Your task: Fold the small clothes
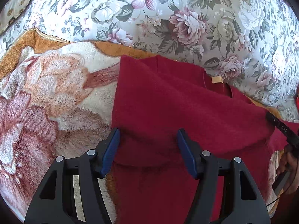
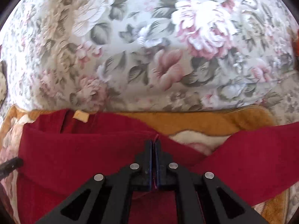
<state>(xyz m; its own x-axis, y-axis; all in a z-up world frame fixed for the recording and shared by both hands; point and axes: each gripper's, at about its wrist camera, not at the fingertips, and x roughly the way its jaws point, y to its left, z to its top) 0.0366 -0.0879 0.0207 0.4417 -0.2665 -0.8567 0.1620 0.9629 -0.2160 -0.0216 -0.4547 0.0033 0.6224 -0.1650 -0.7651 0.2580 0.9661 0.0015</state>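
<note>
Red garment [image 1: 168,100] lies on plush blanket [image 1: 56,93] over floral bedspread [image 1: 186,18]. Right tongs [image 2: 154,145] clenched on thin garment edge, sleeve trailing right. Left tongs [image 1: 147,136] released, straddling raised fold. Advice: carry pinched edge across level, left tongs pinning crease, avoid dragging cloth.

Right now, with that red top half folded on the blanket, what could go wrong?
The right gripper pinches only a thin edge of the red top, so the cloth could slip free. The left gripper is open over the fold, pinning nothing, so the top may slide on the fluffy blanket. The sleeve could trail crooked.
</note>
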